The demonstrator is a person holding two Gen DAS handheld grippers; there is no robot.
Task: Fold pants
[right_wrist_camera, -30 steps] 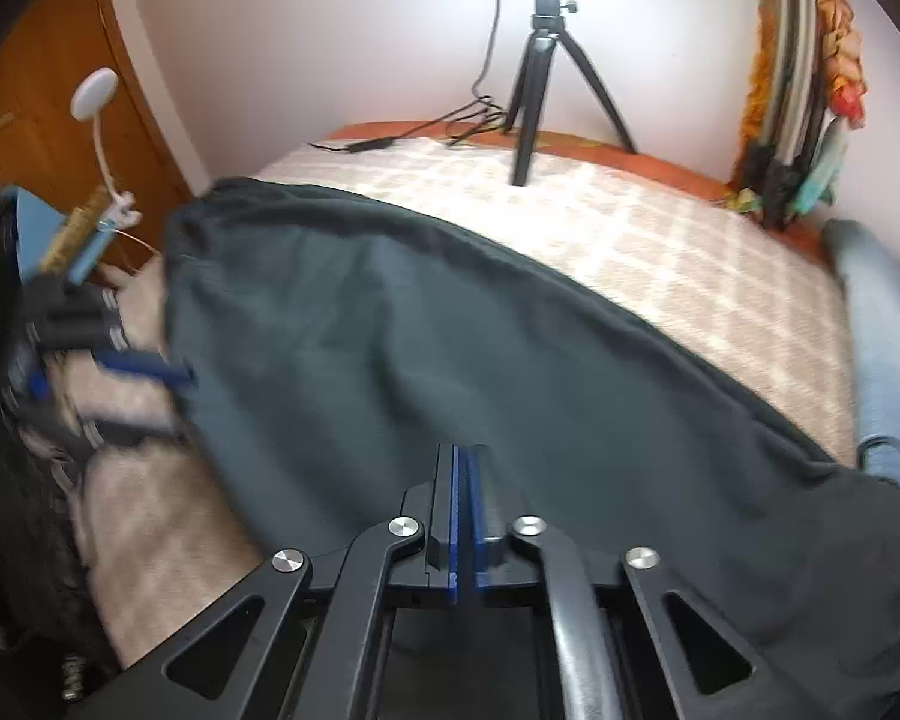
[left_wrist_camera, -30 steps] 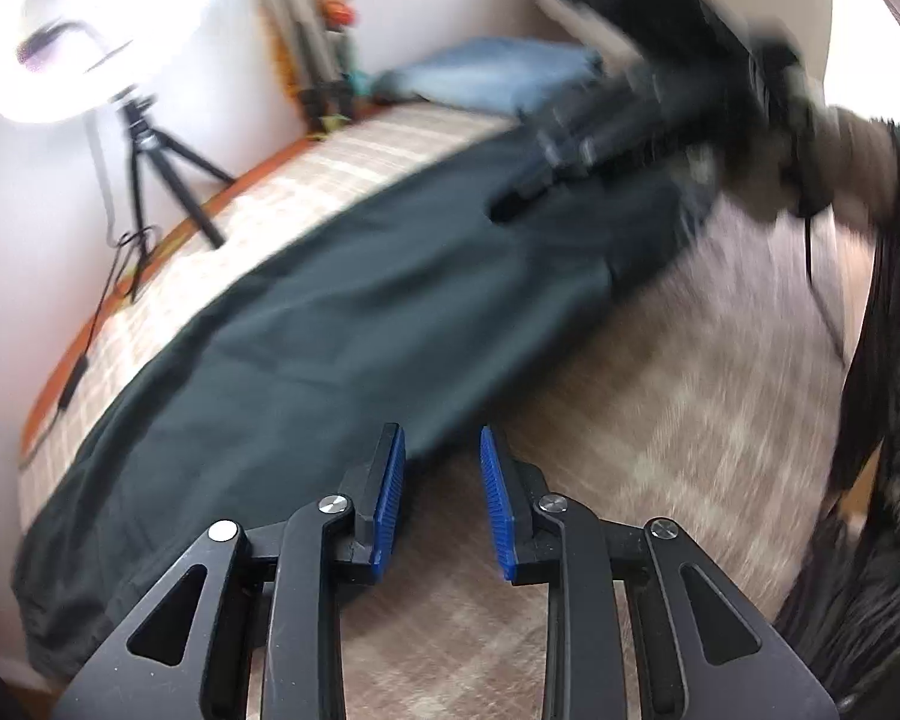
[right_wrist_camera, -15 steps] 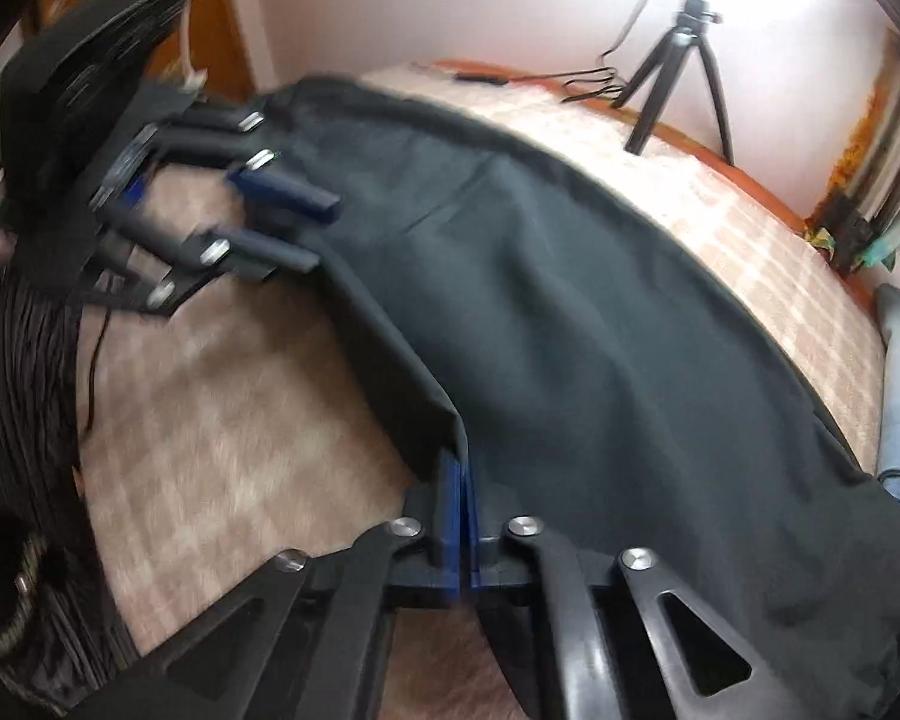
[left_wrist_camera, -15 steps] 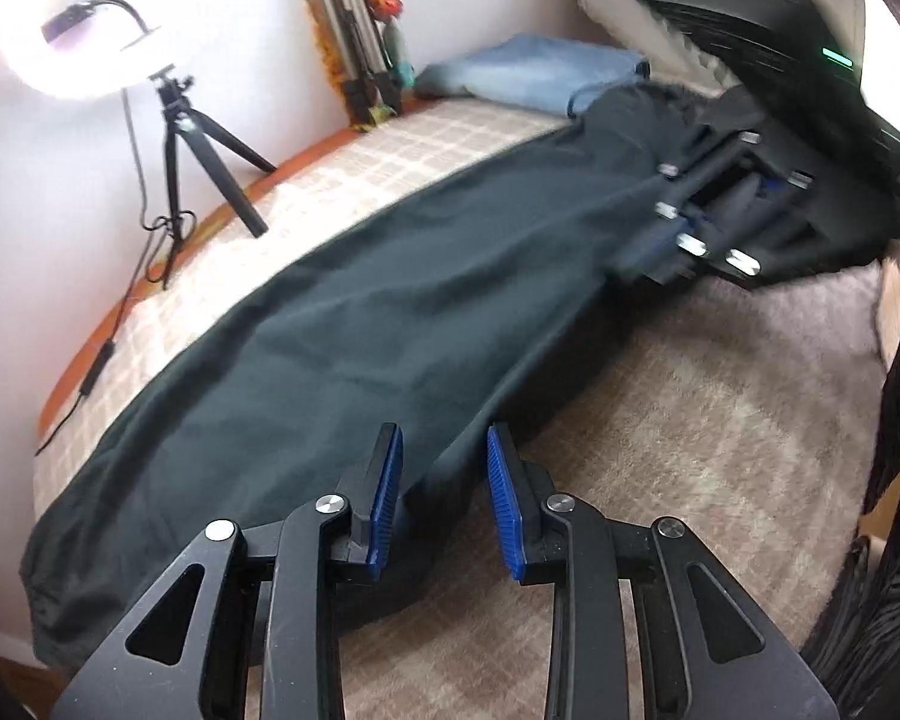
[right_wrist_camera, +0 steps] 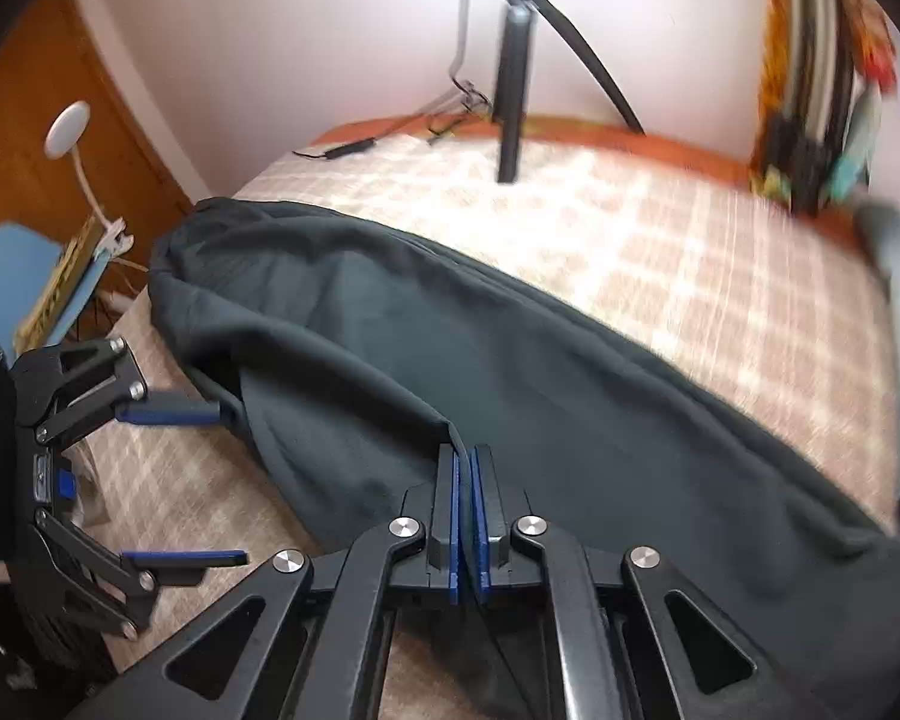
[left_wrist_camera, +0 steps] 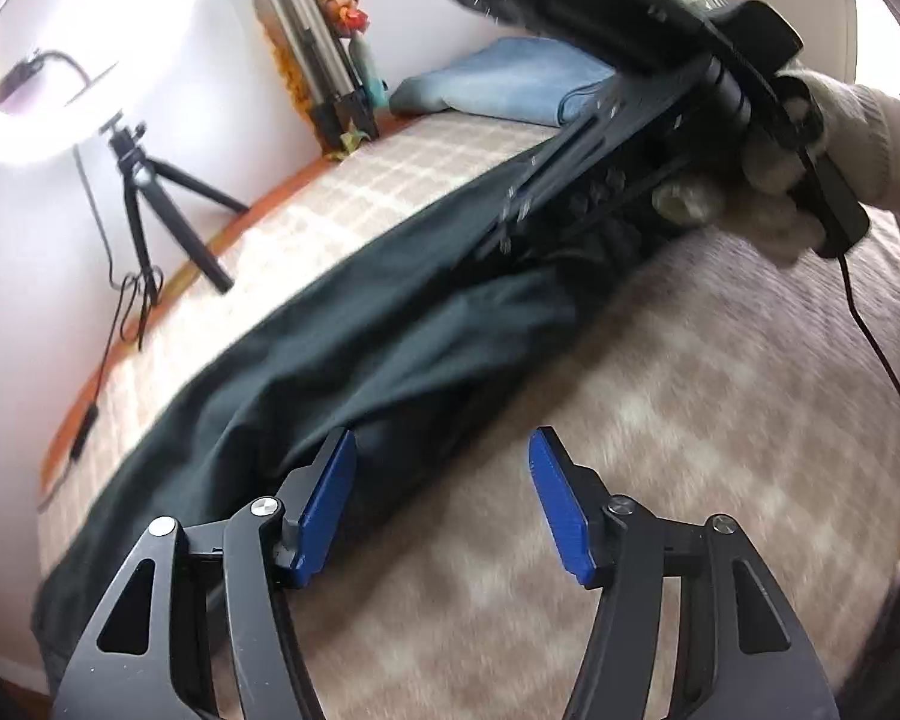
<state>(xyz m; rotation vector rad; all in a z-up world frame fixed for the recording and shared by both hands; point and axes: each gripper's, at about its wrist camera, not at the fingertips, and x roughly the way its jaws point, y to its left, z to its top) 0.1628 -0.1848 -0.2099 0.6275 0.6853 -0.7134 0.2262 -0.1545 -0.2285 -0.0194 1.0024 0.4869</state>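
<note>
Left wrist view: the left gripper [left_wrist_camera: 441,498] fills the bottom of the frame, its blue pads spread wide with nothing between them. The left pad lies against the near edge of the pants [left_wrist_camera: 342,336], the right pad hangs over the checked bedcover [left_wrist_camera: 690,396]. The dark pants run as a long band from lower left to upper right. At upper right the right gripper [left_wrist_camera: 510,228], held in a pale gloved hand [left_wrist_camera: 810,144], reaches into the cloth; it is blurred and its fingertips cannot be made out here. A cable [left_wrist_camera: 882,336] trails from it down the right edge. Behind, a tripod [left_wrist_camera: 150,192] under a ring light [left_wrist_camera: 48,60] at upper left, a bundle of folded stands [left_wrist_camera: 312,60] at the wall, and folded jeans [left_wrist_camera: 504,84] at top centre.

Right wrist view: the right gripper [right_wrist_camera: 465,516] at bottom centre has its pads pressed together on a fold of the pants [right_wrist_camera: 540,384], lifting a ridge of cloth. The pants spread across the middle, from centre left to lower right. At the left edge the left gripper [right_wrist_camera: 180,480] shows with its fingers far apart, the upper one touching the pants' edge. The tripod [right_wrist_camera: 510,60] stands at top centre, a wooden door [right_wrist_camera: 42,120] at upper left.

No writing can be read in either view.
</note>
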